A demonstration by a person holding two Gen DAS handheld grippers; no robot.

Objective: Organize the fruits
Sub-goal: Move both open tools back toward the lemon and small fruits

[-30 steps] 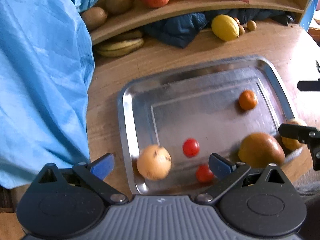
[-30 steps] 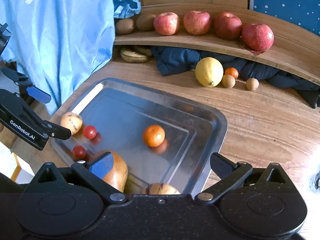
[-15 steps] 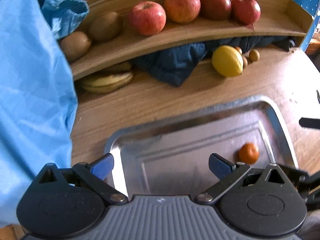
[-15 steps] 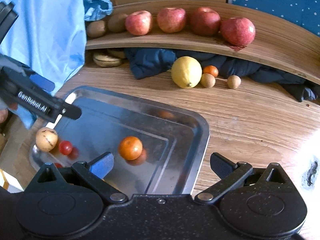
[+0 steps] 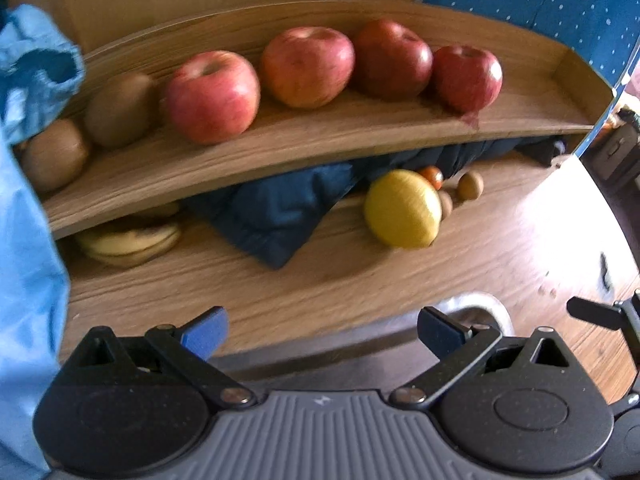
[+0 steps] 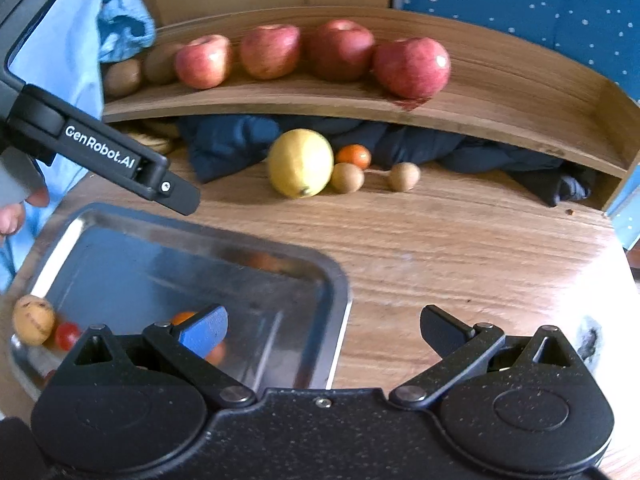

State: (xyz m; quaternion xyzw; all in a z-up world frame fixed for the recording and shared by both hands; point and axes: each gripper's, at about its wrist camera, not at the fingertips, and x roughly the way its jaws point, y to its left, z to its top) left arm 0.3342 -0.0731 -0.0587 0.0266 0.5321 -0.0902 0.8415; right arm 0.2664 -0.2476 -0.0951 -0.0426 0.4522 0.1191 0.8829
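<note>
Wall: crumpled light-blue cloth (image 5: 28,200) at left, dotted blue panel (image 6: 520,8) at right.
Shelf: curved wooden shelf (image 5: 320,140) carrying brown kiwis (image 5: 116,110), then four red apples (image 5: 308,66).
Table: wood-grain tabletop (image 6: 460,248); yellow lemon (image 6: 300,162) by dark-blue cloth (image 5: 276,216); shiny steel tray (image 6: 248,256) holds a small orange mandarin (image 6: 184,317).
Left gripper (image 5: 322,330): spread wide, empty.
Right gripper (image 6: 324,328): spread wide, empty.

Four red apples (image 5: 308,66) on the curved shelf (image 5: 320,136), lemon (image 5: 402,208) below.
</note>
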